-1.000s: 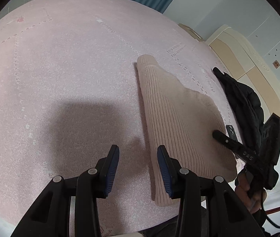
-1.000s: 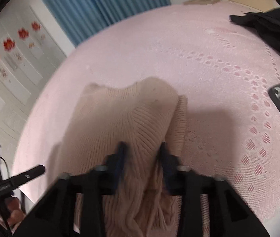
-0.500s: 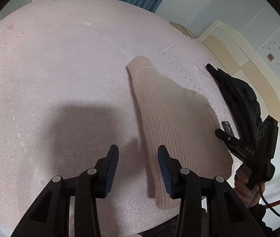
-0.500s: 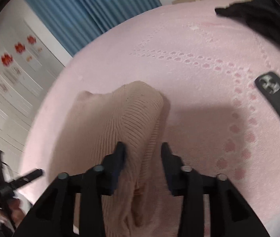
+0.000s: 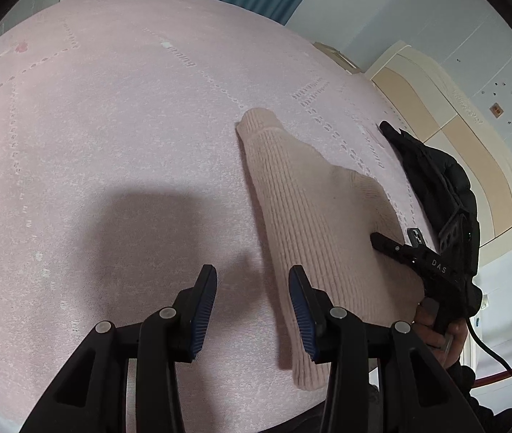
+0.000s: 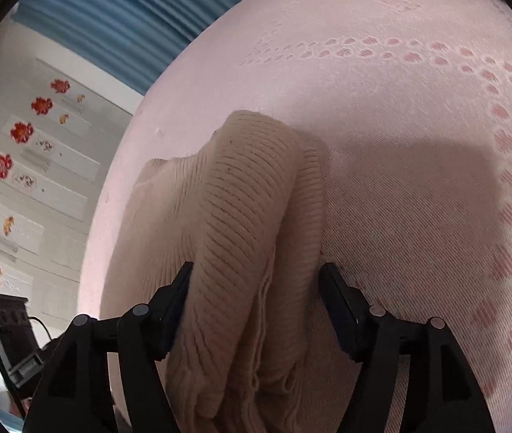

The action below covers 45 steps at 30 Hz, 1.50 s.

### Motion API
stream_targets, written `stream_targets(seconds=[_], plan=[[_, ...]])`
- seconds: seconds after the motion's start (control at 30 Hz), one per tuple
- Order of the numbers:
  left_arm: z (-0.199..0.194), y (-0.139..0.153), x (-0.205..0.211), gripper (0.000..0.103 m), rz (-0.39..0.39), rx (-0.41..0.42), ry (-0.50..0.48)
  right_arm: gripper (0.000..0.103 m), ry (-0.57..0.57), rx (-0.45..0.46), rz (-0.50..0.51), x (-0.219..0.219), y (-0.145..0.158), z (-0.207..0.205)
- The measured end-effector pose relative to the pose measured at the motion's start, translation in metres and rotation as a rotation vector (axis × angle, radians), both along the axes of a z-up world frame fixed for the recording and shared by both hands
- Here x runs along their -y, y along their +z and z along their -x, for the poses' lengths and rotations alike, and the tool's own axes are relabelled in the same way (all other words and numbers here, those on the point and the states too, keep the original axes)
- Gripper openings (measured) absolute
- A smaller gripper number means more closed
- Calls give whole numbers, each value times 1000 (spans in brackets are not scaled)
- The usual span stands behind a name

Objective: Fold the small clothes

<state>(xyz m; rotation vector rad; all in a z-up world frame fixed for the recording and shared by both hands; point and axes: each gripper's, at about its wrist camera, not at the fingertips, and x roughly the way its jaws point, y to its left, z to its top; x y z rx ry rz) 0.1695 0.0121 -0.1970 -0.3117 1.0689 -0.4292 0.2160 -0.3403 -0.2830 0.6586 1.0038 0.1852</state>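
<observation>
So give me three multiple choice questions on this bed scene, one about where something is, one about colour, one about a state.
1. Where does the sweater lie relative to the left claw?
A. To its right, on the bedspread
B. Clamped between its fingers
C. Far to its left

2. What colour is the curtain?
A. Red
B. Blue
C. Yellow

3. How is the right claw set?
A. Shut tight on the sweater
B. Out of view
C. Open, with the sweater between its fingers

Answers:
1 A: in the left wrist view the knit runs along the right of the claw, whose fingers hold nothing.
2 B: blue pleats show at the top of both views.
3 C: its jaws have just been opening, and the right finger stands clear of the knit.
</observation>
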Motion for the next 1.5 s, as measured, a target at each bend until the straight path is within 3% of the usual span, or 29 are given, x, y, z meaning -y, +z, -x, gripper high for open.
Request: stream_targets(seconds=[0.07, 0.17, 0.3, 0.5, 0.73, 0.87, 1.03, 1.27, 1.4, 1.5], plan=[[0, -2, -4, 39, 12, -9, 14, 68, 14, -5, 10, -7, 0, -8], [3, 0, -8, 39, 25, -9, 28, 50, 42, -49, -86, -14, -4, -21], [5, 7, -16, 39, 14, 3, 56, 36, 58, -15, -35, -17, 15, -19], [9, 28, -44, 39, -17, 34, 125, 34, 19, 99, -60, -29, 76, 6], [10, 52, -74, 39, -43, 100, 164, 33, -13, 120, 176, -60, 144, 11], [3, 52, -90, 39, -25, 98, 184, 33, -11, 124, 246, -82, 168, -2], [-15, 55, -106, 39, -28, 118, 197, 33, -13, 118, 236, -106, 179, -25], [-54, 61, -123, 39, -121, 170, 221, 33, 46, 171, 74, -156, 186, -79], [-79, 52, -124, 39, -154, 177, 226, 33, 42, 202, -82, -152, 167, -99], [-91, 41, -119, 39, -166, 166, 222, 34, 38, 160, -26, -135, 122, -114]])
